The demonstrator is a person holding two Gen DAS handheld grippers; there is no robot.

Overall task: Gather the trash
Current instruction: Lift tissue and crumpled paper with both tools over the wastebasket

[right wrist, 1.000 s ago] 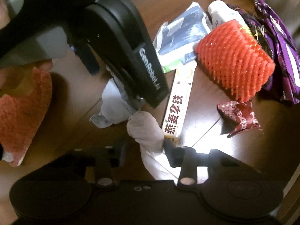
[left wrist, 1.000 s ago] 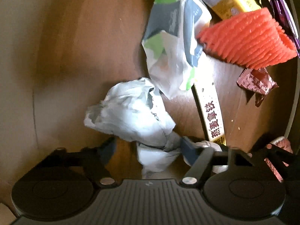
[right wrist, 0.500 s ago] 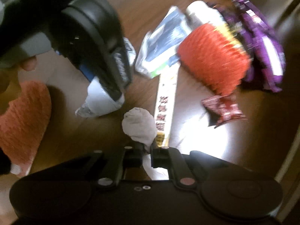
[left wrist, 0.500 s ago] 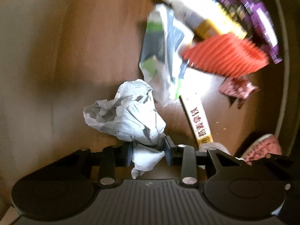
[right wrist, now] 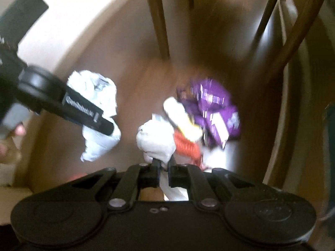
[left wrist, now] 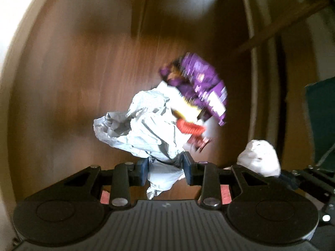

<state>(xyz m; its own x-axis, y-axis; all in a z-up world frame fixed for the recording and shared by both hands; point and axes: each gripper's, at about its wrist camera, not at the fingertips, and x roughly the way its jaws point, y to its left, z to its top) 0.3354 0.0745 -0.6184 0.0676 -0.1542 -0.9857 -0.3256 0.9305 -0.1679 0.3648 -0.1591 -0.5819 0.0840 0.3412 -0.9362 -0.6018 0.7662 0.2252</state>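
My left gripper (left wrist: 165,168) is shut on a crumpled grey-white paper wad (left wrist: 142,129) and holds it above the wooden table (left wrist: 73,73). My right gripper (right wrist: 164,172) is shut on a small white tissue ball (right wrist: 156,138), also lifted; the ball shows at the right of the left wrist view (left wrist: 259,156). The left gripper and its paper wad (right wrist: 94,96) appear at the left of the right wrist view. Both views are blurred by motion.
More trash lies below on the table: purple wrappers (left wrist: 201,90), a white and yellow bottle (right wrist: 182,119), an orange foam net (right wrist: 186,144). Chair legs (right wrist: 159,21) stand beyond the table edge. A dark green object (left wrist: 320,121) is at the right.
Both grippers have closed on their paper pieces and risen away from the table. The trash pile looks smaller and farther off, and the views have tilted toward the table edge.
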